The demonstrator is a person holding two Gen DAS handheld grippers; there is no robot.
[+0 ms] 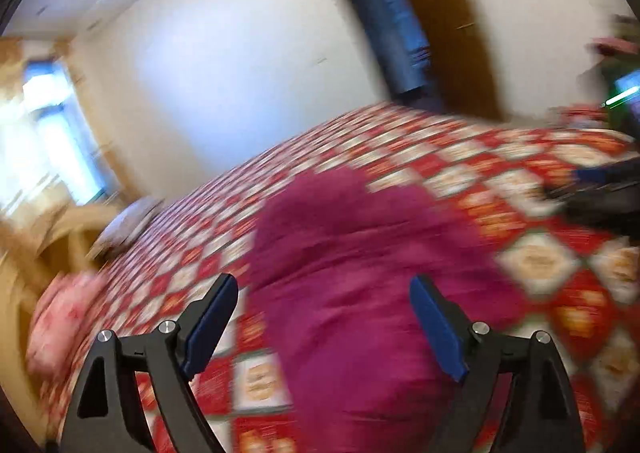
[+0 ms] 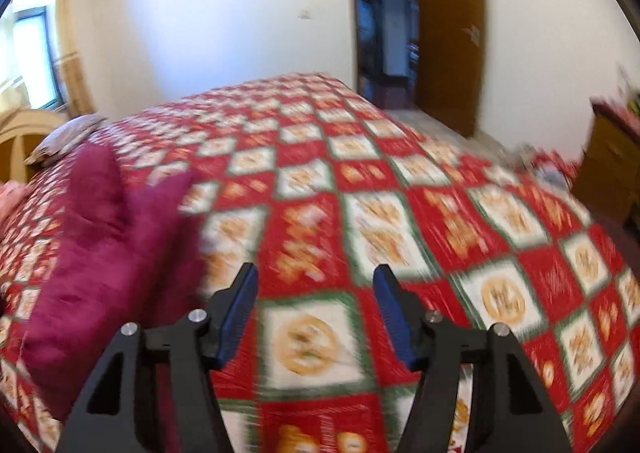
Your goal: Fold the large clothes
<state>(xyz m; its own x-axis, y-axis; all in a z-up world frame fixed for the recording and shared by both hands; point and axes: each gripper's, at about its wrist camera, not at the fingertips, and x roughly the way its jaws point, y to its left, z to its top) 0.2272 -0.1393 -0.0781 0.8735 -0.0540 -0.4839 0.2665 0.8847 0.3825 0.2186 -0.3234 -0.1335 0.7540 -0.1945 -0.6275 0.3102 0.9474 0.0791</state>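
Left wrist view puts the magenta garment (image 1: 360,293) heaped on the bed (image 1: 540,261), under the spread, empty left hand-held gripper (image 1: 324,289). Beside the garment, the right hand-held gripper (image 2: 316,277) gapes empty too; grabbing blurred bunched layers risks pinching the quilt.

Home bedroom: quilted bed (image 2: 400,181), pillow (image 2: 66,139), door (image 2: 448,33).
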